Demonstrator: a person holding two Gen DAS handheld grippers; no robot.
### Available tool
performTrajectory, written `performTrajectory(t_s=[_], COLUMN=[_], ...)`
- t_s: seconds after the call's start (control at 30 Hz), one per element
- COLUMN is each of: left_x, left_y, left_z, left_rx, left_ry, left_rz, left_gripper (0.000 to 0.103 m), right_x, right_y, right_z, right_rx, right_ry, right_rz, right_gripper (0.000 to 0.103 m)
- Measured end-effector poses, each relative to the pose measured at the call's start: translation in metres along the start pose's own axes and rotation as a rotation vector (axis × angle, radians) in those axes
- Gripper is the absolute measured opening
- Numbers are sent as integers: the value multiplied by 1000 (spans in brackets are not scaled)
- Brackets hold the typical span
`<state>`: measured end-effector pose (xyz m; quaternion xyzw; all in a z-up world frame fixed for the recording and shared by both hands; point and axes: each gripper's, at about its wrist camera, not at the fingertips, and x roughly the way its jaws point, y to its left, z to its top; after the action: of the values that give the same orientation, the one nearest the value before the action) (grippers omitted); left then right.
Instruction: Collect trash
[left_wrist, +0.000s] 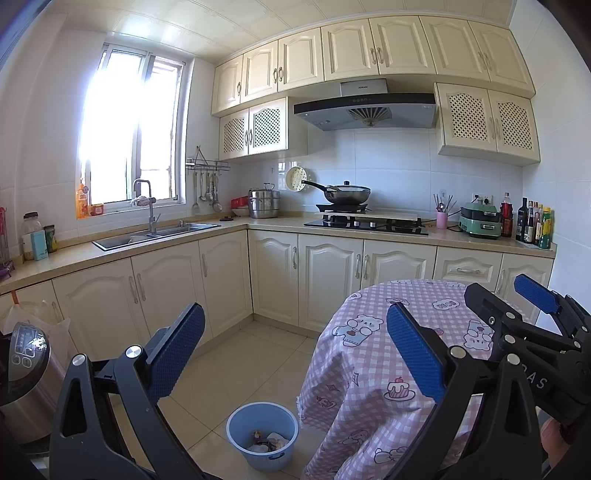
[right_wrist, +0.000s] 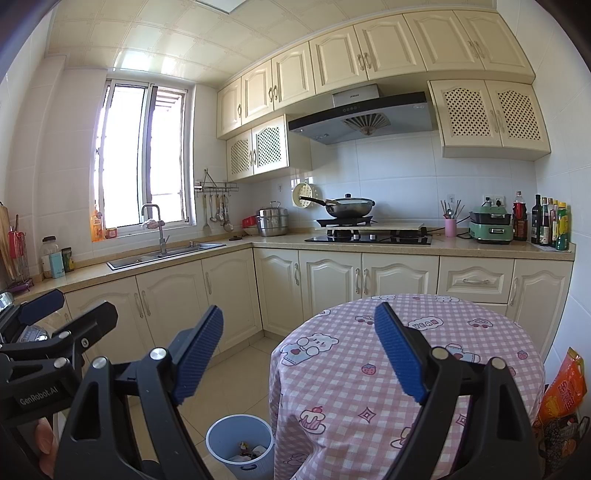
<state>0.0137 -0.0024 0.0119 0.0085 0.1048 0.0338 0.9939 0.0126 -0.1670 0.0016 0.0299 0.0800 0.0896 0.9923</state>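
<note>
My left gripper (left_wrist: 295, 354): jaws spread wide, blue pads apart, nothing between them; it sits level above the floor, pointing at the far counter.
My right gripper (right_wrist: 299, 354): also spread wide and holding nothing; it shows at 3 o'clock in the left view, just beside my left one.
Bin (left_wrist: 262, 435): blue, round, on the floor at 6 o'clock, just beside the hanging edge of the tablecloth; crumpled trash (left_wrist: 267, 441) lies in its bottom.
Table (right_wrist: 406, 369): round, at 5 o'clock, draped in a pink checked cloth with bears and cakes; the part of its top that I can see is bare.
Floor (left_wrist: 229, 369): pale glossy tiles.
Counter (left_wrist: 140, 251): beige, L-shaped, running from 9 o'clock round to 3 o'clock over cream cabinets.
Sink (left_wrist: 159, 234): steel, at 10 o'clock, under a bright window (left_wrist: 129, 125).
Stove (left_wrist: 365, 223): black hob near 12 o'clock with a lidded wok (left_wrist: 345, 194) on it, below a hood (left_wrist: 365, 109).
Bottles (left_wrist: 532, 223): clustered at 2 o'clock, at the counter's end.
Snack bag (right_wrist: 563, 391): orange, at 4 o'clock beside the table.
</note>
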Motion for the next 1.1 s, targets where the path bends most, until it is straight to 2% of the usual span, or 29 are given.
performTrajectory(t_s=[1.1], left_x=[9], left_y=[8], left_z=[-2], left_rx=[-11], left_ry=[23], left_rz=[7], left_gripper=[95], right_x=[14], right_y=[-6], right_z=[0], right_rx=[1], right_ry=[20], right_rz=[11], right_gripper=[83])
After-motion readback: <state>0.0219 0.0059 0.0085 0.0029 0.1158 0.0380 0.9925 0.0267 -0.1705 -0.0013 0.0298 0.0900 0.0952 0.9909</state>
